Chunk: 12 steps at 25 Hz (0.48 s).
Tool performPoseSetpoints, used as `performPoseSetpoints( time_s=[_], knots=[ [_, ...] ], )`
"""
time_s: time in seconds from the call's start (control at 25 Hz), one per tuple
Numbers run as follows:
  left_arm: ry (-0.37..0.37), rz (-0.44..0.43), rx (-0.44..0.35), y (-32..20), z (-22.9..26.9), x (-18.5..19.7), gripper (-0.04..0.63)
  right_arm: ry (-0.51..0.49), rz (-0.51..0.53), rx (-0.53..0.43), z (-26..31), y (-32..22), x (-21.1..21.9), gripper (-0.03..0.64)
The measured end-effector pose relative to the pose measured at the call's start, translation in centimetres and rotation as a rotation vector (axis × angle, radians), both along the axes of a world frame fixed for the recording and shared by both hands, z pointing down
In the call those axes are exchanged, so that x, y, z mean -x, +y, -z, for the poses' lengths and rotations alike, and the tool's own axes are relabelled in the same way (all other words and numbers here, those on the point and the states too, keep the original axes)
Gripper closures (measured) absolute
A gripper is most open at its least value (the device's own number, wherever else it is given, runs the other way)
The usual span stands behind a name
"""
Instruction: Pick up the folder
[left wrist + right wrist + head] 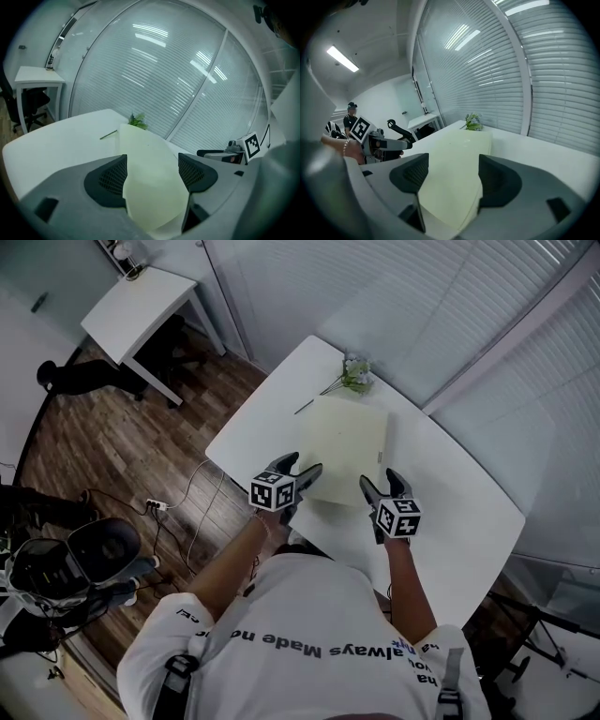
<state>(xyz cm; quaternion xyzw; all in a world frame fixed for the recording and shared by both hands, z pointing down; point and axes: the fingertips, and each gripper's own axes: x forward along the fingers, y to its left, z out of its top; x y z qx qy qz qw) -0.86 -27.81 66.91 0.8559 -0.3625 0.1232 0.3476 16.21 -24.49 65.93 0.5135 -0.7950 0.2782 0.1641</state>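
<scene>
The pale folder [345, 448] lies flat on the white table [459, 512], its long axis running near to far and its far edge by the plant [356, 374]. The left gripper [300, 465] and right gripper [380, 480] are released at its near corners.

One folder [345, 448]. Two claws: left claw [302, 465], right claw [380, 479]. One small bunch of flowers [356, 374]. One thin dark stick [305, 407]. Two tables: the tabletop [450, 502] and one side table [141, 301]. One power strip [157, 505].
</scene>
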Motion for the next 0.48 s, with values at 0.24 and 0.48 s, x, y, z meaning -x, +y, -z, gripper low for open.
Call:
performPoseSetpoints(
  time_s=[0.24, 0.48],
  knots=[
    [0.028, 0.014, 0.117, -0.6, -4.1, 0.3, 0.275, -0.068, -0.02, 0.119, -4.8, -0.4, 0.1, 0.322],
    [0.033, 0.02, 0.198, -0.1, -6.4, 0.1, 0.264, -0.119, -0.047, 0.208, -7.7, 0.0, -0.3, 0.311]
  ],
)
